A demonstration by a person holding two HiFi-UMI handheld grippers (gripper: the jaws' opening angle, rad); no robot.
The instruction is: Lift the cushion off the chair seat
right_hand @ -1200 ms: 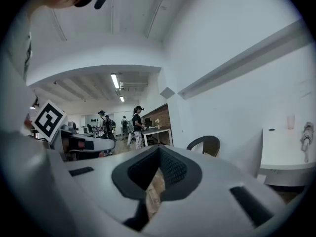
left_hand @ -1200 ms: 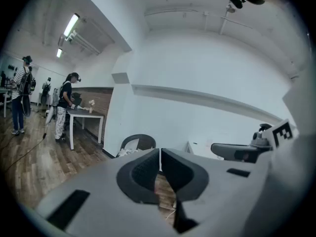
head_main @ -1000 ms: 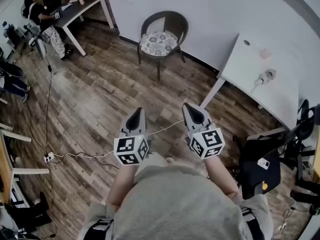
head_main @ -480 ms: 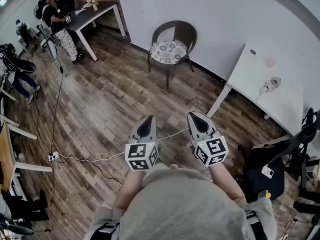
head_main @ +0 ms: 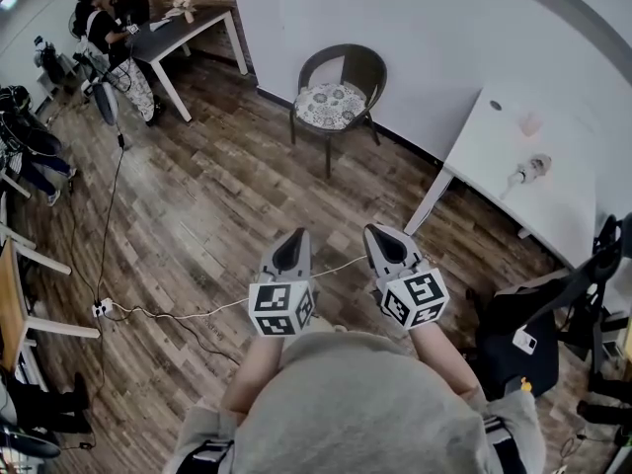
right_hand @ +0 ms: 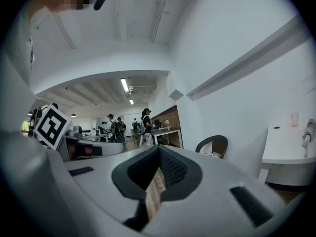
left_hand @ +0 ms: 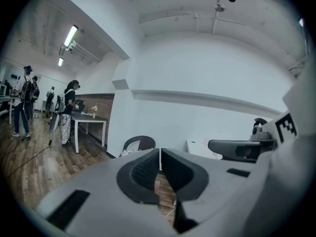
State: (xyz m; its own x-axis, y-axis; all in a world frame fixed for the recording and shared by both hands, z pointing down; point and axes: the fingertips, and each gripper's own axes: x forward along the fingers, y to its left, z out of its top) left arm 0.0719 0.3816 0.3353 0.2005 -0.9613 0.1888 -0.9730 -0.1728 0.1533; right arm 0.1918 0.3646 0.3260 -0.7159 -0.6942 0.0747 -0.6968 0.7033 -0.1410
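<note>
**Both tools empty, cushion well ahead**

My left gripper (head_main: pixel 292 248) and right gripper (head_main: pixel 383 245) sit side by side, each with its jaws together on nothing. The cushion (head_main: pixel 333 105) lies flat on the seat of the chair (head_main: pixel 348 63) by the wall, well apart from both grippers across the floor. Risks, as I judge them:
- I could catch the floor cable (head_main: pixel 178 309) underfoot.
- I could arrive with the jaws unopened and merely shove the cushion.

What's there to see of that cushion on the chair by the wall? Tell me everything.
The cushion is a roundish pad, pale with a dense darker pattern, and looks like soft fabric. It lies flat on the seat of a dark chair with a curved back, filling most of the seat. The chair stands by the white wall. Only the chair touches it; nothing lies on it.
</note>
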